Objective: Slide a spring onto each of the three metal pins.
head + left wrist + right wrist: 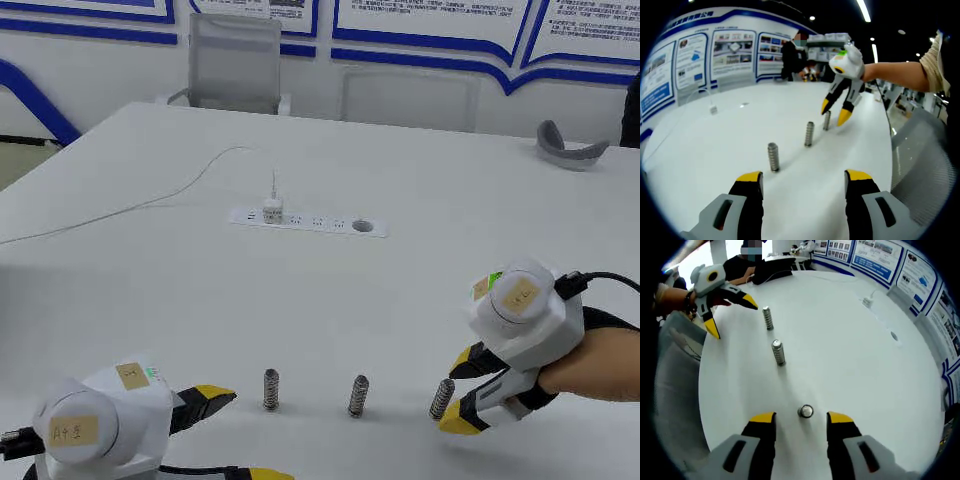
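Observation:
Three metal pins stand upright in a row on the white table, each with a grey spring around it: left spring, middle spring, right spring. My right gripper is open, and its yellow tips flank the right spring without touching it. My left gripper is open and empty a short way from the left spring. The left gripper view shows the middle spring, the right spring and the right gripper. The right gripper view shows the left gripper beyond the row.
A white power strip with a plugged charger and a thin cable lies across the table's middle. Two chairs stand at the far side. A grey curved band rests at the far right. A person sits at the table's end.

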`<state>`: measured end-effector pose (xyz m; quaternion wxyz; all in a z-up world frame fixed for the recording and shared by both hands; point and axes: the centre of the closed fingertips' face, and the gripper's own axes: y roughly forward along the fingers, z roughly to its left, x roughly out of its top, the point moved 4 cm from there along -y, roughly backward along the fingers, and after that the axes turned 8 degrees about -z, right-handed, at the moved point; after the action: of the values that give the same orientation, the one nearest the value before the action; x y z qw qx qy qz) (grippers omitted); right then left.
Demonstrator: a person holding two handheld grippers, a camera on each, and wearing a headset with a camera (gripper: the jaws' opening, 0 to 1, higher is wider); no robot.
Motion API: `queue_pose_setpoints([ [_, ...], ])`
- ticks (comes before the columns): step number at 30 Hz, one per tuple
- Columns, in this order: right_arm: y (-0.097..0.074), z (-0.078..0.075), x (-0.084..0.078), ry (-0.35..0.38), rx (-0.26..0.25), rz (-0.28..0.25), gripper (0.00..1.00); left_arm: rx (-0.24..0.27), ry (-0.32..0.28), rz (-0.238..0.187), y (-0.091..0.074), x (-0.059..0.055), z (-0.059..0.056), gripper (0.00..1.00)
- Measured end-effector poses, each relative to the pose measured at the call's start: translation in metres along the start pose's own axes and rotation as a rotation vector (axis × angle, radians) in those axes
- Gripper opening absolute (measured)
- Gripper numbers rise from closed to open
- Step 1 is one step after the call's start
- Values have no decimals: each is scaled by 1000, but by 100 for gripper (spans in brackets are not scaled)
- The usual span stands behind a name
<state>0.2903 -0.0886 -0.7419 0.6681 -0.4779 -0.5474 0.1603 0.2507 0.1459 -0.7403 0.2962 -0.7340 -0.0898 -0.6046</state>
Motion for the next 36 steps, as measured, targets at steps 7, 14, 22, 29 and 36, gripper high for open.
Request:
queue_pose_setpoints([
  [7,-3,4,-2,24,-7,-49,48,4,-1,0,-1,1,1,67],
  [14,-6,10,-5,54,-18,-107,52,5,-2,1,-2,1,-1,68],
  [22,-10,14,-6,73,-35,-162,56,7,-2,0,-3,1,-1,68],
  [29,-13,19,-5,71,-47,-214,59,11,-7,-1,-3,0,0,69],
  [36,-17,20,-5,90,-61,-272,60,13,-15,-2,-3,-1,1,69],
])
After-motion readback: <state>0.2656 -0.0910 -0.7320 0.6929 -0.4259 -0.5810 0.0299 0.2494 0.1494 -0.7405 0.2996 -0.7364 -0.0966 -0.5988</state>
